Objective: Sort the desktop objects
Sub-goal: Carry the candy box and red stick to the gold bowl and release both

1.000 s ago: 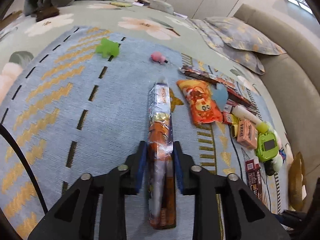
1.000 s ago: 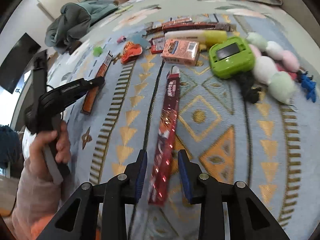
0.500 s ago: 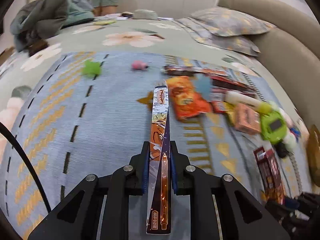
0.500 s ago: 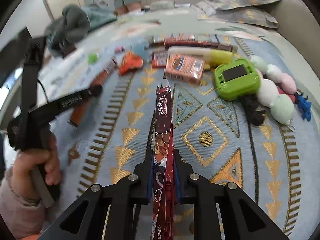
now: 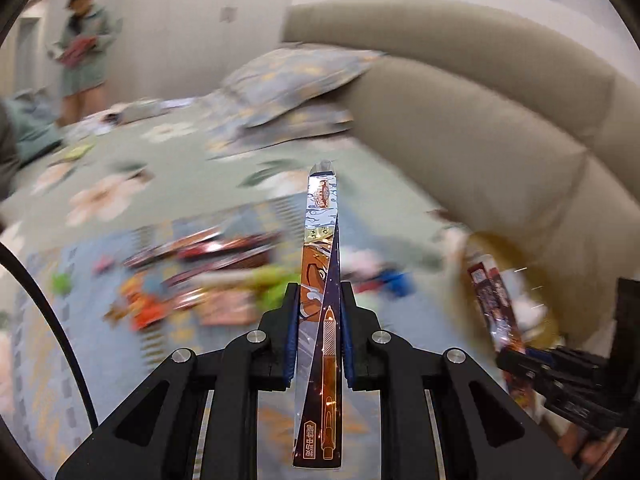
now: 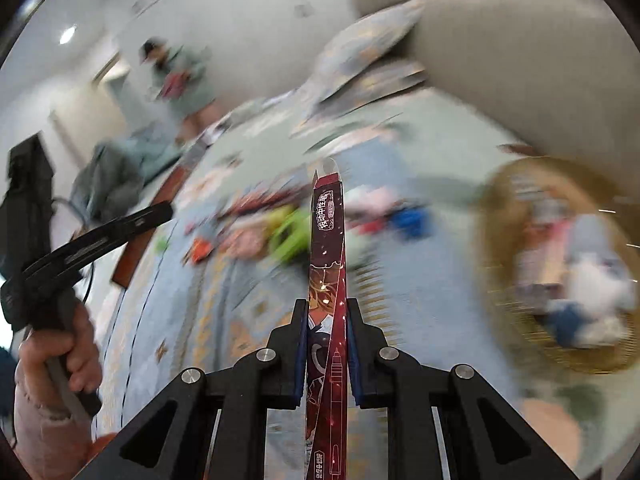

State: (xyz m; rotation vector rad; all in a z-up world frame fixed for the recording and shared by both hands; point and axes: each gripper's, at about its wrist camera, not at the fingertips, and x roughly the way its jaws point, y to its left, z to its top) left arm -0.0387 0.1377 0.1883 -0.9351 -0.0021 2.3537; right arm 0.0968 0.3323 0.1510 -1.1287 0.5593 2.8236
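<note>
Grippers both clench long pen packs held clear above the blurred rug [image 6: 248,320]: left gripper [image 5: 319,312] grasps the orange pack [image 5: 322,280], right gripper [image 6: 329,328] the red pack [image 6: 329,248], near a woven basket [image 6: 504,240] at right.

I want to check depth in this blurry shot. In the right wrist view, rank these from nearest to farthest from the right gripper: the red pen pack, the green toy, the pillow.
1. red pen pack: clamped in the right gripper, sticking forward.
2. green toy: on the blue mat, just left of the pack.
3. pillow: far back, upper right, against the sofa.
</note>
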